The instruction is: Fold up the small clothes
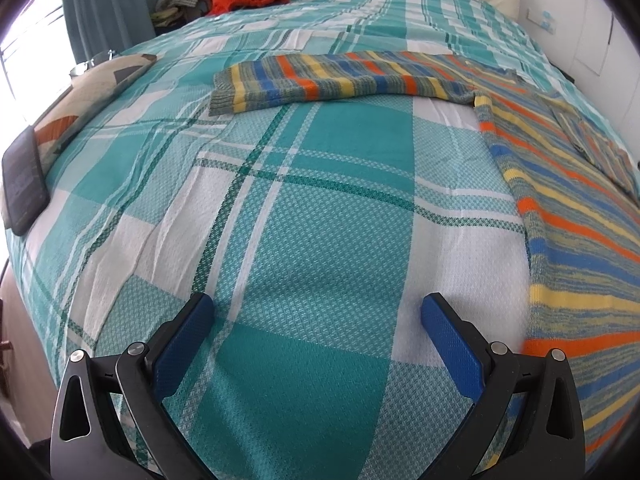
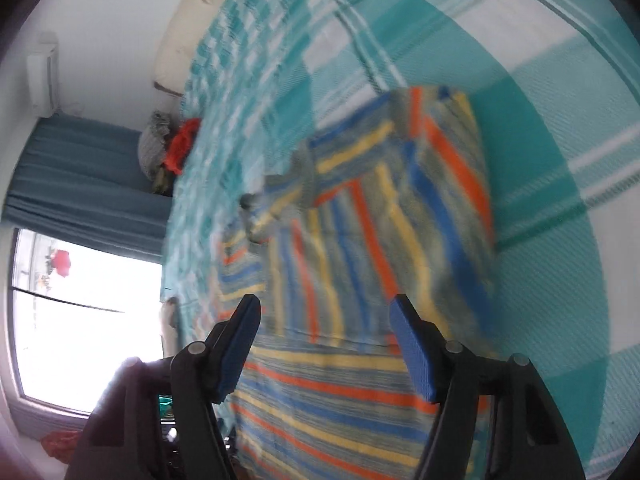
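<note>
A small striped knit sweater (image 1: 568,216) in blue, orange, yellow and grey lies flat on the bed, on the right of the left wrist view, with one sleeve (image 1: 328,80) stretched out to the left. My left gripper (image 1: 318,308) is open and empty above the bare bedspread, left of the sweater's body. In the blurred, tilted right wrist view the sweater (image 2: 372,232) fills the middle, one sleeve folded over its body. My right gripper (image 2: 326,308) is open and empty just above the sweater.
The bed has a teal and white plaid cover (image 1: 304,208). A patterned cushion (image 1: 92,92) and a dark tablet (image 1: 24,184) lie at its left edge. A pile of clothes, one orange (image 1: 248,0), sits at the far corner. A window (image 2: 80,312) and curtain (image 2: 80,176) lie beyond.
</note>
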Demonstrator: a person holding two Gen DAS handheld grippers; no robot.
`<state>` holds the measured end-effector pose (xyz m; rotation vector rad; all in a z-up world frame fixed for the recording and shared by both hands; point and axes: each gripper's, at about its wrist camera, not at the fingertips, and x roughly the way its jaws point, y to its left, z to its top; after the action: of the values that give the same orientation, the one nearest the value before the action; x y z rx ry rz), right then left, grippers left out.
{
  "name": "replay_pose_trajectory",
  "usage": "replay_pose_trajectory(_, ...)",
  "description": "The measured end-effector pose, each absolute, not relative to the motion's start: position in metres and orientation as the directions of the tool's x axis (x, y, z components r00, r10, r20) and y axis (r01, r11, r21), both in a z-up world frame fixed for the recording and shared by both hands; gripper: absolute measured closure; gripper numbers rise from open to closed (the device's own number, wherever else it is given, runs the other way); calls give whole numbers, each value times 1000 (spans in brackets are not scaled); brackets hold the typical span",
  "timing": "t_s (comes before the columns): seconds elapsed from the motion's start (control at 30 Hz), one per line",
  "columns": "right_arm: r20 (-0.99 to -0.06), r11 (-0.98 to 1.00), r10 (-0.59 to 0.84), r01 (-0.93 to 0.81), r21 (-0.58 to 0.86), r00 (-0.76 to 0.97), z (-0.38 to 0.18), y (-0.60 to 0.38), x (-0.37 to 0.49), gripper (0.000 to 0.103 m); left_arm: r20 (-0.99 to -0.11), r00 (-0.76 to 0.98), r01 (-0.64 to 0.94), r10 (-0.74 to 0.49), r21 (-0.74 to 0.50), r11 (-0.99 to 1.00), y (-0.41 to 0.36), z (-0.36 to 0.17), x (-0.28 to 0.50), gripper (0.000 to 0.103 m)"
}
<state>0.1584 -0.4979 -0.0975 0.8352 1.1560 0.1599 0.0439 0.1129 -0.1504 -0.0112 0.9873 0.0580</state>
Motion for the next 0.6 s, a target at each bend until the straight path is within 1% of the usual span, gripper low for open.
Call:
replay_pose_trajectory(0.03,-797,743,447,328,584,406,-108,-504,152,40,-833,551,-56,45,17,998,113,-150,44,0)
replay_pose_trajectory(0.07,-796,744,430,331,580,426,-114,-511,144,57,-833,552,-58,46,17,998,113,-151,43,0)
replay_pose_trajectory(0.1,-772,720,435,335,607,464,-115,-518,136,59,-832,553,-60,48,17,998,113,-151,43,0)
replay_pose_trajectory(0.13,-747,696,431,342,632,506,-112,-525,127,58,-832,553,-60,49,18,998,113,-151,43,0)
replay_pose_trajectory(0.2,-728,699,397,330,635,559,-101,-534,106,48,-832,553,-60,48,18,998,112,-151,43,0)
replay_pose_trajectory(0.23,-726,717,383,312,623,572,-96,-536,95,47,-832,553,-59,47,17,998,113,-151,43,0)
replay_pose_trajectory(0.3,-760,791,313,287,540,569,-87,-537,72,46,-832,553,-57,47,18,998,112,-151,42,0)
replay_pose_trajectory(0.37,-800,870,220,259,420,559,-80,-535,46,45,-831,555,-56,45,17,998,112,-151,42,0)
replay_pose_trajectory(0.43,-823,910,145,253,329,549,-79,-537,20,42,-825,563,-55,45,18,998,112,-151,41,0)
replay_pose_trajectory(0.6,-835,927,44,289,238,548,-73,-547,-36,42,-810,583,-56,54,27,998,111,-151,38,0)
